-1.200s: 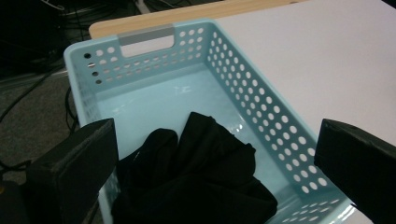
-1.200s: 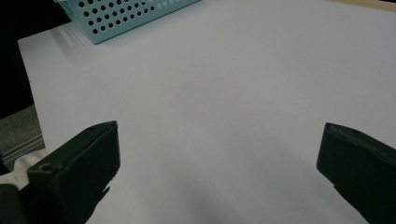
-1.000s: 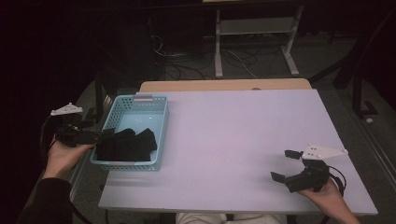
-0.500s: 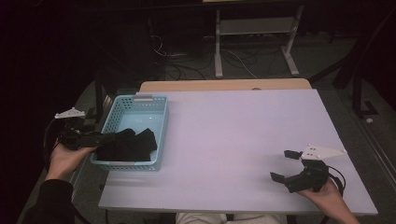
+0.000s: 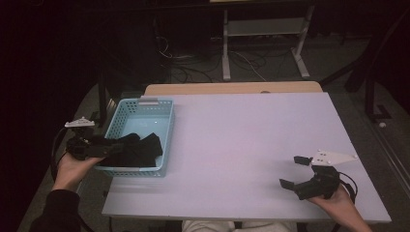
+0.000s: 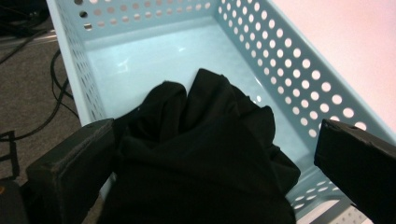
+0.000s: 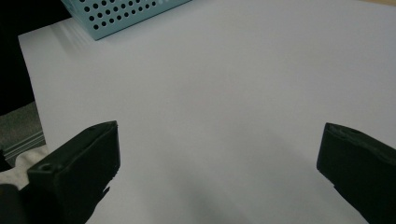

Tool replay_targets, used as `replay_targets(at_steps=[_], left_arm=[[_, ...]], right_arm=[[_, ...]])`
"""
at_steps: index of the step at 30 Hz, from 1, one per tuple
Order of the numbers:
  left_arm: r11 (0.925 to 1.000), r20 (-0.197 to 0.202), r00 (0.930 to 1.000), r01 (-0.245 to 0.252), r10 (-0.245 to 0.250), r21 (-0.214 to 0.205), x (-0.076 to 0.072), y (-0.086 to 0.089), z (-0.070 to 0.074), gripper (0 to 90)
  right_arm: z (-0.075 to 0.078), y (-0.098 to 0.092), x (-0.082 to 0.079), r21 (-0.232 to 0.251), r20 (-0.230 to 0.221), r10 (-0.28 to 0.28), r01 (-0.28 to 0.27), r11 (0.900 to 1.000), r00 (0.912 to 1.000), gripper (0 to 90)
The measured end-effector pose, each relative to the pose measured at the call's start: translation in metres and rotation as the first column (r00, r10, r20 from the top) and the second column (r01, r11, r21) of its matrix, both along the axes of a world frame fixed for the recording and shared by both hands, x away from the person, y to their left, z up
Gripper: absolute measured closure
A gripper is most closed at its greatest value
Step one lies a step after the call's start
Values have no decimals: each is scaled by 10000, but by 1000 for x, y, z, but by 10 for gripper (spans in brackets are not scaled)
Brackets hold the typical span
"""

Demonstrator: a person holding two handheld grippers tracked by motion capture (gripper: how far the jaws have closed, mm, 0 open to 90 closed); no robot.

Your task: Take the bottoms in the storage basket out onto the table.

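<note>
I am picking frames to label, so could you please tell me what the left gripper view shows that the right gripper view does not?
The left gripper view looks into the light blue basket, where a black cloth lies bunched between that tool's wide-open jaws, with floor cables beside the basket. The right gripper view looks across the bare white table between its own open jaws, with a corner of the basket at the top. Both share the perforated basket wall and some tabletop.

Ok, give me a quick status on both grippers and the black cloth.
Left gripper open, jaws astride black cloth at basket near wall. Right gripper open over bare table. Nothing in the way.
</note>
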State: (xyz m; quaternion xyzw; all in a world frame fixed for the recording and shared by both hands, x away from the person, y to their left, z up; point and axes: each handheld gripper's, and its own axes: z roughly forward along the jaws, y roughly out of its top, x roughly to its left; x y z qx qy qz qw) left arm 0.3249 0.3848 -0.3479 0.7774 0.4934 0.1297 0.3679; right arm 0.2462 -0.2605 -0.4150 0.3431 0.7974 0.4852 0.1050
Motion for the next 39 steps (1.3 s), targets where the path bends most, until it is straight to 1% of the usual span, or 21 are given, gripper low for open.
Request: replay_targets(at_steps=[2, 10, 14, 15, 18, 22, 23, 24, 26, 28, 29, 30, 31, 32, 33, 34, 35, 36, 37, 38, 39], left_arm=[[10000, -17, 10000, -3, 3, -44, -2, 1, -5, 0], [9999, -109, 9999, 18, -20, -135, -8, 4, -13, 0], [10000, -129, 9999, 60, -61, -56, -11, 5, -17, 5], [9999, -36, 9999, 125, -125, -110, -13, 6, -18, 55], [9996, 15, 9998, 210, -210, -197, -14, 7, -19, 100], [9993, 3, 9993, 372, -372, -88, -16, 8, -20, 215], [9990, 28, 9990, 435, -435, -19, -16, 8, -20, 215], [9988, 41, 9988, 492, -492, 19, -17, 8, -20, 255], [9985, -71, 9985, 535, -534, 125, -16, 7, -21, 339], [9985, -98, 9985, 537, -536, 124, -15, 6, -21, 408], [9983, -152, 9982, 576, -574, 128, -15, 6, -21, 408], [9980, -290, 9978, 599, -593, 217, -13, 4, -22, 450], [9978, -340, 9977, 592, -582, 306, -12, 2, -22, 476], [9975, -344, 9978, 574, -560, 417, -12, 1, -22, 507], [9975, -344, 9978, 574, -560, 417, -12, 1, -22, 557], [9971, -356, 9978, 576, -558, 507, -11, -1, -22, 557], [9966, -427, 9975, 581, -557, 589, -10, -3, -21, 614], [9964, -634, 9971, 460, -415, 708, -8, -5, -19, 719], [9964, -634, 9971, 460, -415, 708, -8, -5, -19, 762], [9968, -745, 9967, 378, -325, 706, -7, -6, -18, 762], [9980, -860, 9961, 237, -186, 587, -6, -7, -16, 784]], right_arm=[[0, 0, 0, -21, 6, 16, -16, 10000, 10000, 0], [0, 0, 0, -35, -13, 49, -49, 10000, 10000, 0], [0, 0, 0, -41, -4, 50, -50, 10000, 10000, 0], [0, 0, 0, -42, -31, 44, -44, 10000, 10000, 0], [0, 0, 0, -56, -17, 57, -57, 10000, 10000, 0], [0, 0, 0, -68, -26, 68, -68, 10000, 10000, 0], [0, 0, 0, -62, -24, 69, -69, 10000, 10000, 0], [0, 0, 0, -55, -18, 62, -62, 10000, 10000, 0], [0, 0, 0, -70, -12, 66, -66, 10000, 10000, 0], [0, 0, 0, -75, -21, 86, -86, 9999, 10000, 0], [0, 0, 0, -75, -21, 86, -86, 9999, 10000, 0], [0, 1, 0, -82, -26, 87, -87, 9999, 10000, 0], [0, 1, 0, -75, -43, 90, -91, 9999, 9999, 0], [0, 1, 0, -75, -52, 92, -92, 9999, 9999, 0], [0, 1, 0, -75, -52, 92, -92, 9999, 9999, 0], [0, 1, 0, -77, -60, 98, -98, 9999, 9999, 0], [-1, 1, 0, -85, -51, 108, -109, 9999, 9999, 0], [-1, 1, 0, -100, -87, 113, -113, 9999, 9999, 0], [-1, 1, 0, -100, -87, 113, -113, 9999, 9999, 0], [-1, 1, 0, -119, -117, 113, -114, 9999, 9999, 0], [-1, 1, 0, -137, -129, 121, -122, 9998, 9998, 0]])
